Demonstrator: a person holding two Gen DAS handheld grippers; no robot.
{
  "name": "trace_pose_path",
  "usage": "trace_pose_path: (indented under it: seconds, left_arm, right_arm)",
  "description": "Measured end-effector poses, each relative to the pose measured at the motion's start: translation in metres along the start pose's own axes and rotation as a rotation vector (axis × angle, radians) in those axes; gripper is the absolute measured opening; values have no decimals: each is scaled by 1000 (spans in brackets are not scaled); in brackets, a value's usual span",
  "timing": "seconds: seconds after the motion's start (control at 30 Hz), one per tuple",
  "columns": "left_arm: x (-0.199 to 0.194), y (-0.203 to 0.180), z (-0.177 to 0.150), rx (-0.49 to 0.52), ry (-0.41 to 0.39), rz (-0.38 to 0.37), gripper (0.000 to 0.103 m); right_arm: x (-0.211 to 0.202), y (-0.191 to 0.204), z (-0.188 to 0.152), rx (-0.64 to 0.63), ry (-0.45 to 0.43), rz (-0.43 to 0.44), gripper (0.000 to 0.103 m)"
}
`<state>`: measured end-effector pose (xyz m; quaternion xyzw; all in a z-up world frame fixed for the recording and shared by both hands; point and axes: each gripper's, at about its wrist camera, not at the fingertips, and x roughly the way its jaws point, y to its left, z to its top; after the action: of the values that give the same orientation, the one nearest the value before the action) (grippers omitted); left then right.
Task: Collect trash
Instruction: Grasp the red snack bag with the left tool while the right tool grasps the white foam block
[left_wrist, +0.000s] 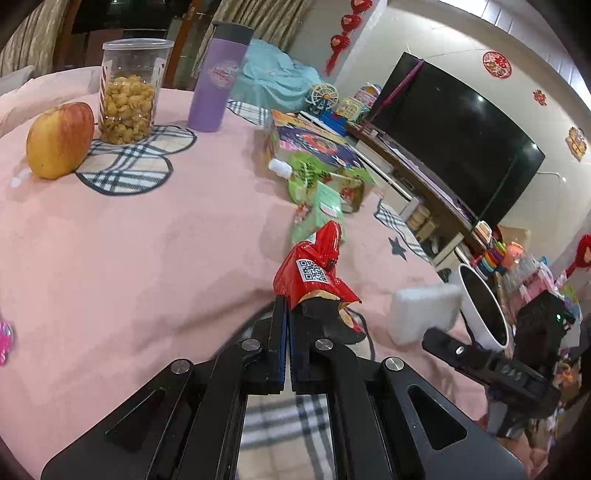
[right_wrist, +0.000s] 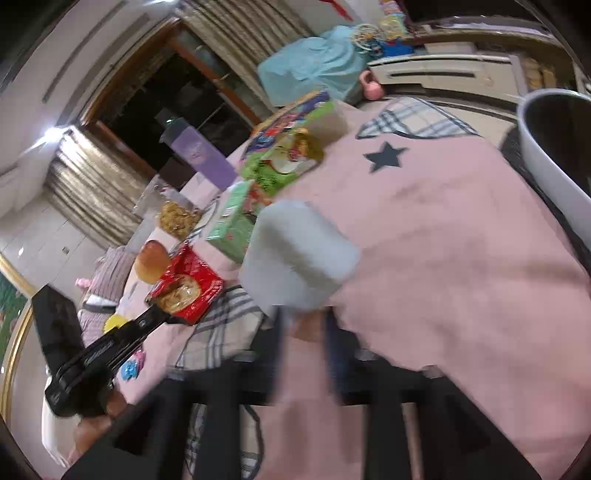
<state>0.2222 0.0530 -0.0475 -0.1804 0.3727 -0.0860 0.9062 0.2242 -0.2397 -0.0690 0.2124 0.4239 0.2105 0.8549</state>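
Mid-collection: the left gripper (left_wrist: 286, 306) is clamped on a red snack wrapper (left_wrist: 314, 269), the right gripper (right_wrist: 304, 314) gapes behind a white block (right_wrist: 299, 254), and both likely head next for the white bin (left_wrist: 484, 306) just beyond the block.

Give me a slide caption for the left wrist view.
Left gripper shut on a red snack wrapper above the pink tablecloth, white bin at right.
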Motion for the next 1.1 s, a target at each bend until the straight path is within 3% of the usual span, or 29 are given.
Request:
trace_pose_path:
  seconds: [0.07, 0.27, 0.57, 0.7, 0.77, 0.83, 1.1]
  left_arm:
    - [0, -2, -3, 0, 4, -3, 1]
    - [-3, -6, -7, 1, 10, -7, 1]
    - [0, -12, -11, 4, 21, -19, 1]
    - [1, -10, -11, -1, 26, -15, 0]
    - [1, -9, -11, -5, 29, -12, 0]
    - [1, -10, -11, -4, 27, -12, 0]
    - [5, -36, -10, 24, 32, -52, 0]
  right_arm:
    - [-3, -2, 1, 13, -24, -7, 84]
    - [-3, -5, 6, 17, -52, -88, 85]
    - [7, 4, 13, -139, -59, -203, 94]
    - [23, 12, 21, -171, -11, -197, 94]
    - [30, 15, 23, -192, -11, -238, 93]
    - [30, 14, 22, -191, -17, -246, 83]
    - [-12, 3, 20, -167, -80, -192, 80]
